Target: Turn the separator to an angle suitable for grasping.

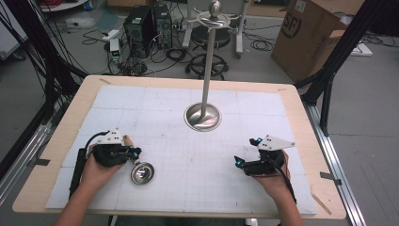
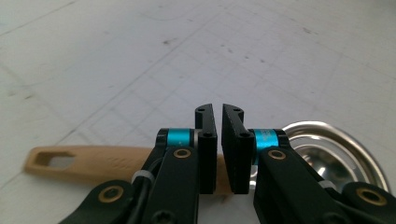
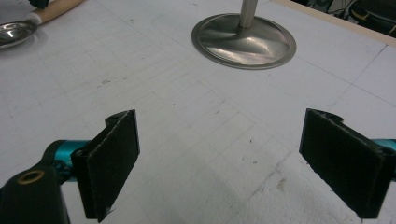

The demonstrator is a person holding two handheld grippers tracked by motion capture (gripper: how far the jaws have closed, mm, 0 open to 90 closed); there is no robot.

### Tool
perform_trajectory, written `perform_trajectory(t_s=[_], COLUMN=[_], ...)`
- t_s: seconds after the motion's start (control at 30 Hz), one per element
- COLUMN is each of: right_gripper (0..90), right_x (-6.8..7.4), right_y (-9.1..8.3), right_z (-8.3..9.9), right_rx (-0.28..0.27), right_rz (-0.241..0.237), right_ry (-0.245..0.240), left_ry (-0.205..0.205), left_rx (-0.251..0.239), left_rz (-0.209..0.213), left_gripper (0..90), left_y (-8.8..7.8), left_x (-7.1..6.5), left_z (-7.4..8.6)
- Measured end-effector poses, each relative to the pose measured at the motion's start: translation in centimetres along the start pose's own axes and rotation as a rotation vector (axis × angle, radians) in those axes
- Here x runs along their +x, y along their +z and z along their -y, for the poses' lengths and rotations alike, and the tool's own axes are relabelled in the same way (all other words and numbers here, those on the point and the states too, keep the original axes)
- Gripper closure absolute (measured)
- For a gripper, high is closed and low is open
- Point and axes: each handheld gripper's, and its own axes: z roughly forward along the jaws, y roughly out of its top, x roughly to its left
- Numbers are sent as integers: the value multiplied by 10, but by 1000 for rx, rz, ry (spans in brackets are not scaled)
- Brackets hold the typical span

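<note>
On the white gridded mat (image 1: 188, 155) that covers the table (image 1: 61, 141), well to the left of the metal stand (image 1: 203, 116) and nearer the person, the left hand-held gripper (image 1: 134, 153) is clamped on the wooden handle (image 2: 93, 161) of a ladle; its jaws sit almost together, with the handle passing across between them. The ladle's shiny metal bowl (image 1: 142, 173) lies on the mat just beside that gripper, on the side toward the stand. The stand itself is a round steel base with an upright pole, set near the mat's middle toward the far edge. Well to the right of the stand and nearer the person, the right hand-held gripper (image 1: 245, 160) hovers low over bare mat, its jaws spread wide apart with nothing between them.
</note>
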Motion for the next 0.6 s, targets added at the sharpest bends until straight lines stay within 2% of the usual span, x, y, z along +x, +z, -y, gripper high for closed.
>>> perform_trajectory(t_s=[0.17,0.2,0.23,0.3,0.43,0.53,0.6], right_gripper=[107,108,107,107,107,108,107], right_x=[-1,0,0,0,0,-1,-1], right_y=[0,0,1,1,1,0,0], right_z=[0,0,0,0,0,0,0], right_rx=[-1,0,1,0,4,-2,-4], right_rz=[1,0,0,-1,0,-1,3], right_ry=[-2,-1,-3,-6,-7,-2,-1], left_ry=[-74,-96,-96,-113,-109,-113,-121], left_rx=[-29,-26,-26,-2,13,37,40], left_rz=[-87,-120,-120,-155,-170,-175,-170], left_gripper=[864,879,886,892,896,897,897], left_y=[-20,-25,-25,-26,-21,-11,-8], left_x=[17,24,24,30,32,33,34], left_z=[9,14,14,19,20,19,19])
